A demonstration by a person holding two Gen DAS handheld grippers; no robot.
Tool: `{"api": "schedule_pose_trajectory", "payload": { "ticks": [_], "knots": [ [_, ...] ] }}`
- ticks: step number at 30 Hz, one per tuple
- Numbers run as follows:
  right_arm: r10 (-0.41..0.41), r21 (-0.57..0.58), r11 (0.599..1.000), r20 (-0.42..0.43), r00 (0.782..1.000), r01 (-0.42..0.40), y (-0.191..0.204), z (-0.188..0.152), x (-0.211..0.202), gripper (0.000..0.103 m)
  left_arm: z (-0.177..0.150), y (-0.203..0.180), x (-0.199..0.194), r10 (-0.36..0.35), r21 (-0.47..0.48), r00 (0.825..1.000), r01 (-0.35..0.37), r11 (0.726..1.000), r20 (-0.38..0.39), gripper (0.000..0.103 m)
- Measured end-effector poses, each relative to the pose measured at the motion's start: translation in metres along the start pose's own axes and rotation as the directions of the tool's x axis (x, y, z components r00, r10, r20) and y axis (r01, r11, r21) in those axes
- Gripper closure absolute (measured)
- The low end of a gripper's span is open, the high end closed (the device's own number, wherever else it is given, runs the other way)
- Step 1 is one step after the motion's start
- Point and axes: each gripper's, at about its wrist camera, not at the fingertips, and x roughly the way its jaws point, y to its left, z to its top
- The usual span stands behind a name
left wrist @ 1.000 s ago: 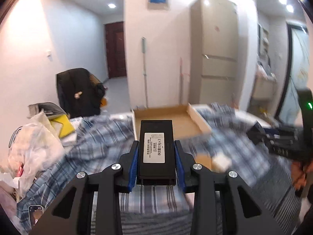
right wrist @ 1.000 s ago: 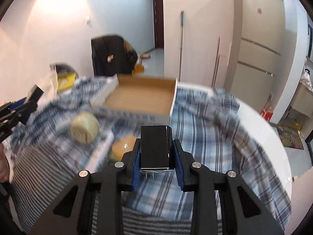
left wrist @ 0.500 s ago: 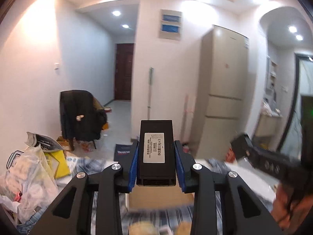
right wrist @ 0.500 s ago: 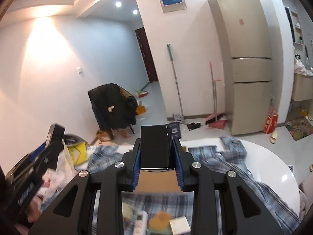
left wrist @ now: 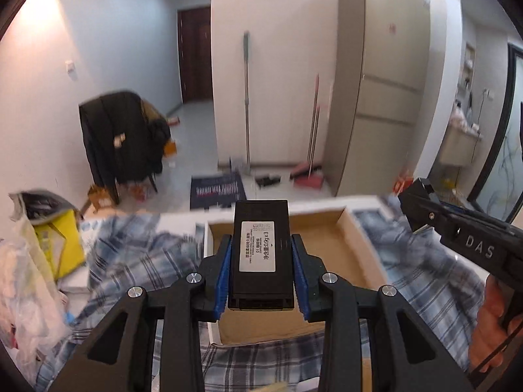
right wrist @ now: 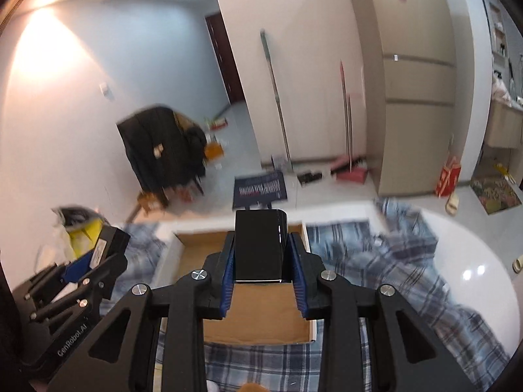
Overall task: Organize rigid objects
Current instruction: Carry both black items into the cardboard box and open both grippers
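Note:
My left gripper is shut on a flat black box with a white label, held level above the near part of an open cardboard tray. My right gripper is shut on a glossy black box, held above the same cardboard tray. The right gripper shows at the right edge of the left wrist view. The left gripper shows at the lower left of the right wrist view. The tray looks bare inside where it shows.
The tray lies on a blue plaid cloth over a round white table. White plastic bags and a yellow item crowd the table's left side. A chair draped in black clothes, brooms and a fridge stand beyond.
Both grippers tilted up toward the room and have come back down over the cardboard tray, which is now directly under both held boxes. Both grips are unchanged.

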Motion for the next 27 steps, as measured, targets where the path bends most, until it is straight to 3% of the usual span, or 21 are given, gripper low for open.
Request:
{"api": "schedule_pose_trajectory", "payload": {
  "ticks": [5,8,12,16,21,27],
  "knots": [
    [-0.016,-0.026,1.0,-0.094,0.995,0.013,-0.004,-0.016,0.034,0.074,-0.013,0.014,0.05,0.0,-0.031,0.991,-0.004,1.0,-0.136,0.067],
    [0.009,-0.027,1.0,-0.132,0.991,-0.012,-0.002,-0.021,0.044,0.074,-0.022,0.021,0.067,0.017,-0.042,0.983,-0.025,0.999,-0.181,0.067],
    [-0.059,-0.091,0.995,-0.15,0.987,0.046,0.006,-0.029,0.057,0.074,-0.034,0.021,0.083,0.002,-0.046,0.971,-0.014,0.999,-0.238,0.067],
    [-0.046,-0.104,0.994,-0.19,0.981,0.027,0.007,-0.034,0.069,0.074,-0.041,0.015,0.097,0.023,-0.023,0.957,-0.031,0.999,-0.288,0.067],
    [-0.042,-0.101,0.995,-0.236,0.971,0.019,0.005,-0.041,0.08,0.074,-0.042,0.015,0.098,0.038,-0.024,0.953,-0.047,0.999,-0.3,0.067],
    [-0.051,-0.117,0.993,-0.263,0.964,0.021,0.005,-0.046,0.088,0.074,-0.046,0.013,0.108,0.018,-0.013,0.934,-0.024,1.0,-0.356,0.067]
  ]
}}
